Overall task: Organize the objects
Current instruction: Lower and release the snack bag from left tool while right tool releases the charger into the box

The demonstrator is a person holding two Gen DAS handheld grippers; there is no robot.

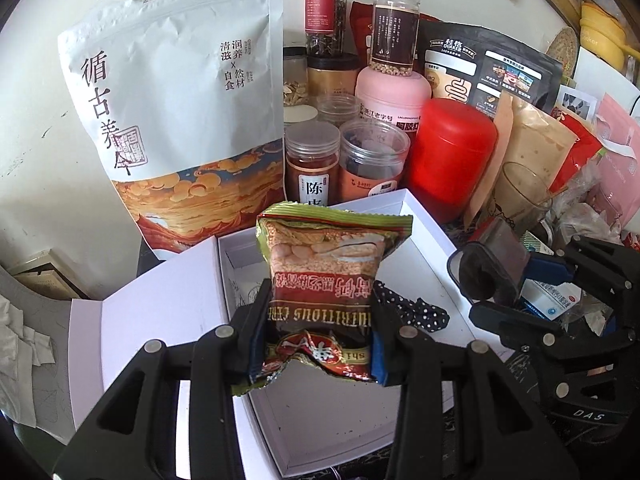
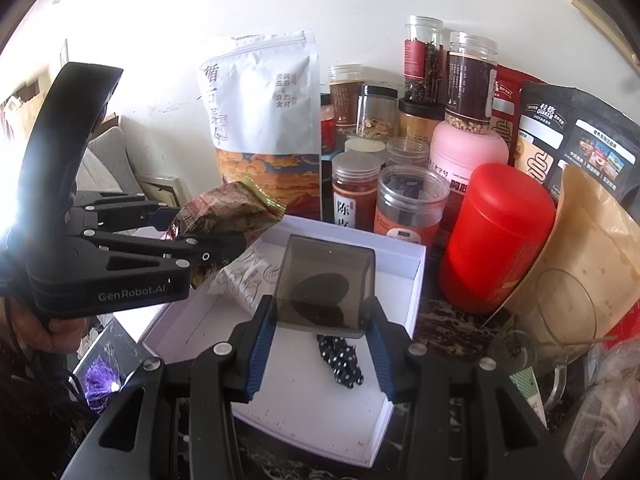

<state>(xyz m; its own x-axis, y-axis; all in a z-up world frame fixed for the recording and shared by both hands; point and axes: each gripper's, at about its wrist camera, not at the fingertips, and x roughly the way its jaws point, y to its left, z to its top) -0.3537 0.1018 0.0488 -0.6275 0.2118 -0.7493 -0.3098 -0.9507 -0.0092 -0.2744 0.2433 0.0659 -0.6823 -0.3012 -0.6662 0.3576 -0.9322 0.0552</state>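
Observation:
My left gripper is shut on a red and green cereal snack packet and holds it above an open white box. In the right wrist view the left gripper holds the packet over the box's left end. My right gripper is shut on a smoky transparent plastic case with a dark oval item inside, above the box. It also shows in the left wrist view, at the right. A black polka-dot cloth lies in the box.
Behind the box stand a large white pouch, several clear jars, a pink canister, a red canister, a black Quaker bag and a tan pouch. A glass mug and wrappers crowd the right.

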